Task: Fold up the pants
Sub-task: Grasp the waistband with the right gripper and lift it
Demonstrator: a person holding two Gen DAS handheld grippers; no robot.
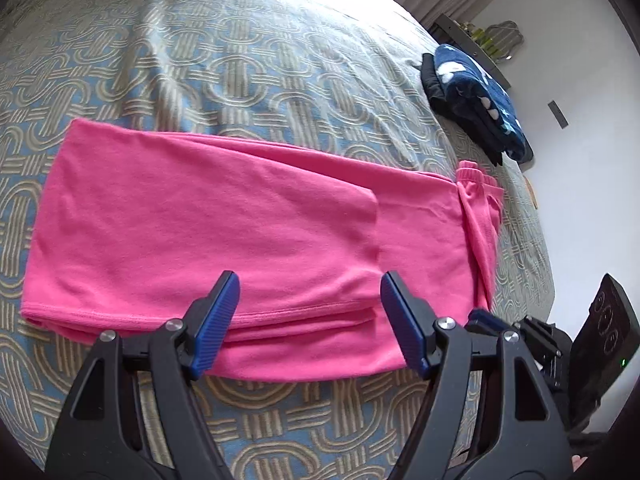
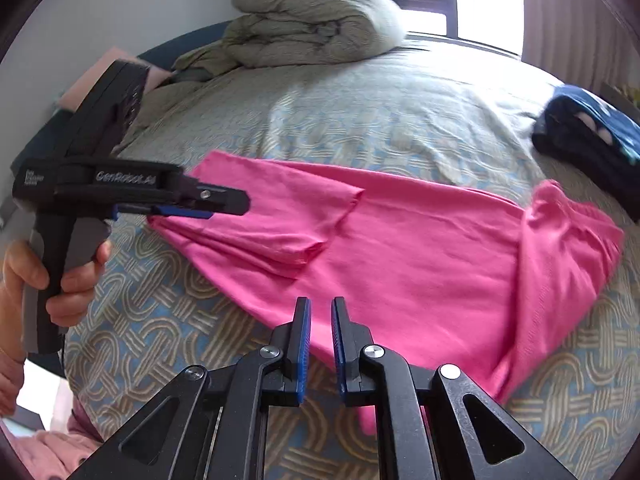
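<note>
Pants [image 1: 224, 236], bright pink and already folded lengthwise, lie on a patterned bedspread [image 1: 240, 60], long axis running from nine o'clock to three o'clock ahead of us. We hold the left gripper [image 1: 310, 312] spread wide and empty over the near edge around six o'clock. The right gripper [image 2: 321, 328] is nearly closed, a narrow gap left, holding nothing, just before the waistband [image 2: 568, 256] half. We judge the left nearer the hems.

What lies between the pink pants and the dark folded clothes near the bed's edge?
Only bare patterned bedspread separates the pink pants from the dark folded clothes; the left wrist view shows it.
</note>
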